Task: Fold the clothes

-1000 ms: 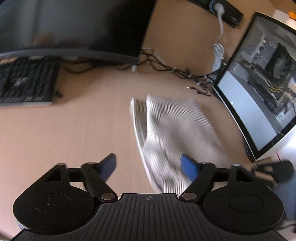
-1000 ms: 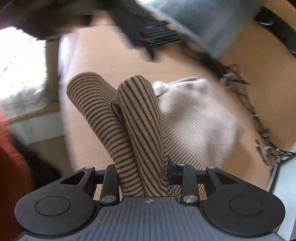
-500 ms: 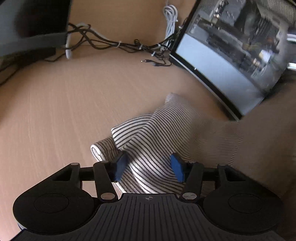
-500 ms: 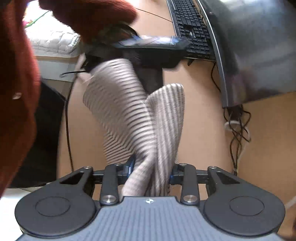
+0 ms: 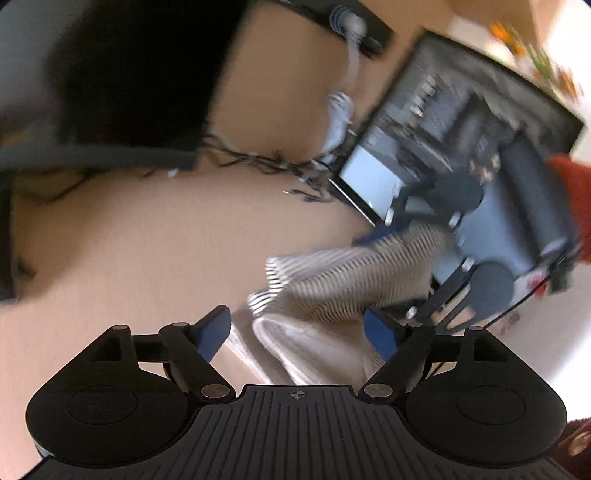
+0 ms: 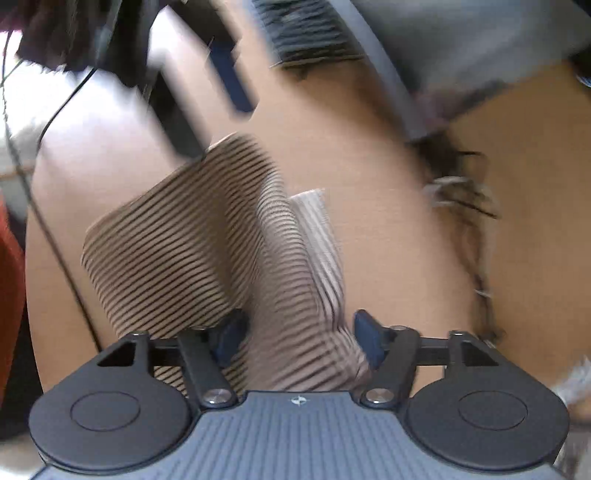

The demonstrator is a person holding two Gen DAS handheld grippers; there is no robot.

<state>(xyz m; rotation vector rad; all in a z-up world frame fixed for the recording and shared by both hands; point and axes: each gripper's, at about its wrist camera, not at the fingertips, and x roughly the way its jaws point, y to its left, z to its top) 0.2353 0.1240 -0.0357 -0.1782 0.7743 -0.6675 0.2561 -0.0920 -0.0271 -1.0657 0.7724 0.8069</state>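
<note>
A beige garment with thin dark stripes [image 5: 351, 280] lies bunched on the tan desk [image 5: 147, 240]. My left gripper [image 5: 297, 330] is open, its blue pads on either side of the garment's near folded edge. My right gripper shows in the left wrist view [image 5: 380, 277] at the right, with cloth between its blue pads. In the right wrist view the right gripper [image 6: 299, 336] has its jaws parted with a thick ridge of the striped garment [image 6: 192, 251] running between them. Both views are motion-blurred.
A dark monitor [image 5: 122, 74] stands at the back left and a second screen [image 5: 461, 136] at the right, with tangled cables [image 5: 258, 162] between them. A keyboard [image 6: 303, 33] lies at the far side. A red sleeve [image 5: 572, 192] shows at the right edge.
My left gripper has opened wide and drawn back from the cloth it straddled. My right gripper's jaws have parted wider around the garment, and the cloth has dropped lower onto the desk.
</note>
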